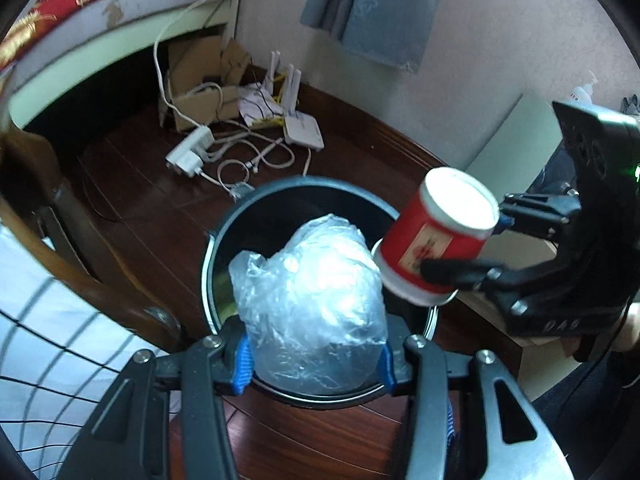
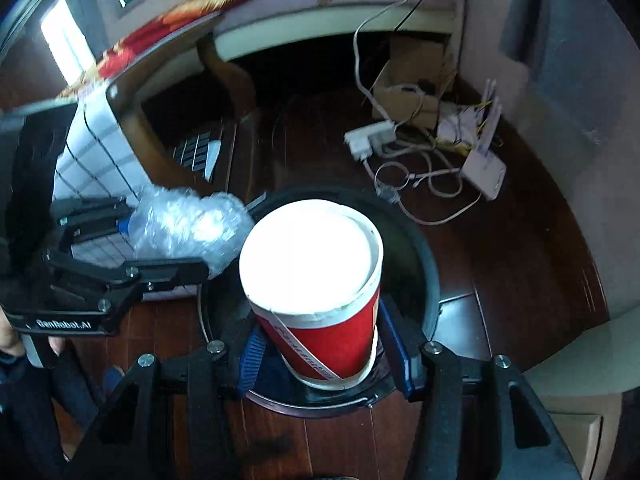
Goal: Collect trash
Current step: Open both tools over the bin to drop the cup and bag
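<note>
While both tools hang over the round black bin (image 1: 224,232) on the wooden floor (image 1: 132,184), the left tool (image 1: 316,364) is clamped on a crumpled clear plastic bag (image 1: 312,296) directly above the bin's mouth. Over the bin's right rim, the right tool (image 2: 324,356) grips a red paper cup (image 2: 320,280) with a white lid. Beyond the bin lie a power strip (image 1: 190,152) and cables (image 1: 240,164).

The dark wooden floor (image 1: 132,200) bears the black bin (image 1: 240,216), white cables (image 1: 240,160), and torn cardboard (image 1: 196,80).
</note>
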A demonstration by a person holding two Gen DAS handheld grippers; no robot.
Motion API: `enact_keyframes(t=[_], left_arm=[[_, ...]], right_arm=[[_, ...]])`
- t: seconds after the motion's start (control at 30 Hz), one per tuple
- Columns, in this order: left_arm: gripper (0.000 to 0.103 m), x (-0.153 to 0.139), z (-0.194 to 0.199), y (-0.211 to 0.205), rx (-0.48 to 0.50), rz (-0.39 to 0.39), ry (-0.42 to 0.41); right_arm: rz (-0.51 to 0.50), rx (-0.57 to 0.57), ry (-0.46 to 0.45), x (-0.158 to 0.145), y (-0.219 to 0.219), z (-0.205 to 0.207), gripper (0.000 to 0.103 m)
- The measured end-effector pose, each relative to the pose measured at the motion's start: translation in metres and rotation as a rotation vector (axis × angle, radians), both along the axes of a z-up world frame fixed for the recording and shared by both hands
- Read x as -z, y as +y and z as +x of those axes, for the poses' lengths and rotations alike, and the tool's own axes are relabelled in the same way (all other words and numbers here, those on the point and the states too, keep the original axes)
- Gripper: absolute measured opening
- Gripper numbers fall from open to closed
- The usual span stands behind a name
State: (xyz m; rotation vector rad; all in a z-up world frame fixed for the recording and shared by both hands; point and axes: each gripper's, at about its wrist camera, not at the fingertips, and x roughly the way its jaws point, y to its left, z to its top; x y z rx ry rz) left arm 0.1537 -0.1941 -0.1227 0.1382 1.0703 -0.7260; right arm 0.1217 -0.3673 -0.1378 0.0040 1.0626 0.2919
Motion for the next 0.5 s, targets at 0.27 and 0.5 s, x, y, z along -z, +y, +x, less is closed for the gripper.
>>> enact_keyframes(t=[0.27,0.5], left_arm=[[0.103,0.029,0.008,0.005,-0.081,0.085,0.035],[0.103,0.035,0.007,0.016,-0.129,0.112,-0.013]], right_arm=[[-0.116,0.042,0.093,0.042,-0.010,0.012,0.094],[-0.145,0.082,0.083,0.041,-0.013,0.013,0.103]])
